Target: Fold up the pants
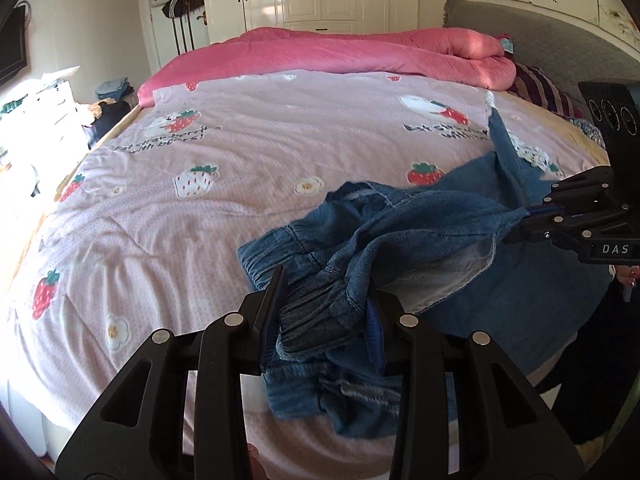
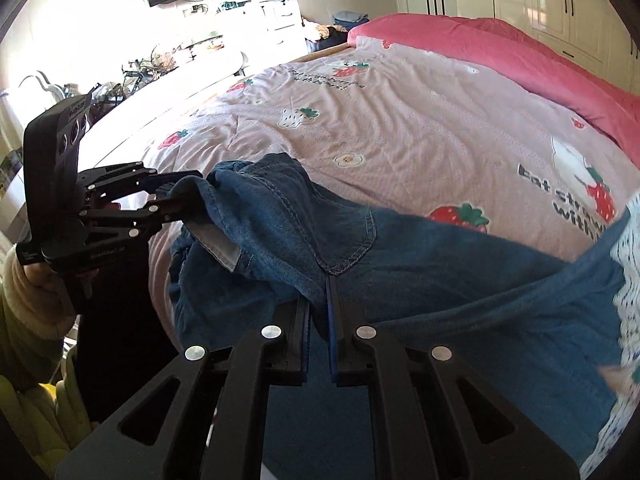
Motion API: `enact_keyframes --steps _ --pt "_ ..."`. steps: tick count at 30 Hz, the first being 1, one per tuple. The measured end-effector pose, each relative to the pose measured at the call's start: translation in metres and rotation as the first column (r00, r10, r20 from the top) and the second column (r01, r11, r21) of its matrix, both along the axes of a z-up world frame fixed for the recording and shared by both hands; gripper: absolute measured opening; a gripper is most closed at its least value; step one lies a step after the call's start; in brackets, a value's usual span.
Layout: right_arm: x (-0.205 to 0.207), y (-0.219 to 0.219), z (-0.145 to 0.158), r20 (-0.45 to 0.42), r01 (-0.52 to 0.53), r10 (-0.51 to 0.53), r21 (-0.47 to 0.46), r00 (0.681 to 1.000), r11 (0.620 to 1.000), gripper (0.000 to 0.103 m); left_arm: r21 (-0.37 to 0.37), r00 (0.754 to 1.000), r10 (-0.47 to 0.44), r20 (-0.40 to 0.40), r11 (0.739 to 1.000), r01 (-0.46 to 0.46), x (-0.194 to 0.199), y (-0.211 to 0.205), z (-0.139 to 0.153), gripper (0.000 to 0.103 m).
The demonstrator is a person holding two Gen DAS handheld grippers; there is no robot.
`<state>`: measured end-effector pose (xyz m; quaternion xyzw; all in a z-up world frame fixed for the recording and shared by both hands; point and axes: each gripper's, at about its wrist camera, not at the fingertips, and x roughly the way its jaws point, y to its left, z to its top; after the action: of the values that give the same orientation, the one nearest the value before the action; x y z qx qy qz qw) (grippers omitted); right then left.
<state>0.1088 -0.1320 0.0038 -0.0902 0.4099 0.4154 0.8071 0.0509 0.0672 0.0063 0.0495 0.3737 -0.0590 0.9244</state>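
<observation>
1. Left wrist view: the pants [image 1: 420,240], blue denim, are seen bunched on the near-right part of the strawberry quilt [image 1: 240,152]; the elastic waistband [image 1: 316,312] is clamped betw. the fingers of the left gripper [image 1: 326,308], w/ fabric filling the gap; a pale pocket lining [image 1: 452,276] is turned outward just right of it; the right gripper [image 1: 524,222] enters from the right edge, fingers closed on a raised fold of denim; a pink duvet [image 1: 360,50] is heaped along the quilt's far edge.

2. Right wrist view: the right gripper [image 2: 320,312] is seen w/ fingers nearly together, a seam of the pants [image 2: 440,264] pinched betw. them; denim is draped over the quilt's [image 2: 400,120] near edge; the left gripper [image 2: 180,196] is at the left, gripping the other end of the garment, lifted off the quilt; white lace trim [image 2: 628,280] shows at the right edge.
</observation>
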Motion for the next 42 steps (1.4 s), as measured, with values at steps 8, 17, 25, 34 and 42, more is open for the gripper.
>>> enact_keyframes --steps 8,17,25,34,42 --pt "-0.030 -0.005 -0.015 -0.026 0.000 0.000 -0.007 1.000 1.000 0.006 0.035 1.000 -0.009 -0.030 0.999 0.010 -0.015 -0.009 -0.005 0.028" --pt "-0.047 -0.001 -0.036 -0.065 -0.001 -0.001 -0.027 0.998 1.000 0.007 0.058 0.998 -0.013 -0.067 0.998 0.016 -0.025 -0.016 -0.015 0.028" --pt "-0.062 0.012 -0.044 -0.004 0.043 -0.044 -0.107 0.999 0.993 0.010 0.059 0.996 -0.002 -0.093 0.998 0.007 -0.034 -0.015 -0.026 0.031" --pt "-0.066 0.022 -0.047 0.049 0.067 -0.059 -0.178 0.997 0.982 0.011 0.050 0.993 0.022 -0.115 0.999 -0.017 -0.043 -0.011 -0.028 0.041" --pt "-0.070 0.026 -0.048 0.084 0.051 -0.035 -0.194 0.996 0.980 0.014 0.025 0.990 0.035 -0.136 0.999 -0.032 -0.051 -0.006 -0.022 0.043"
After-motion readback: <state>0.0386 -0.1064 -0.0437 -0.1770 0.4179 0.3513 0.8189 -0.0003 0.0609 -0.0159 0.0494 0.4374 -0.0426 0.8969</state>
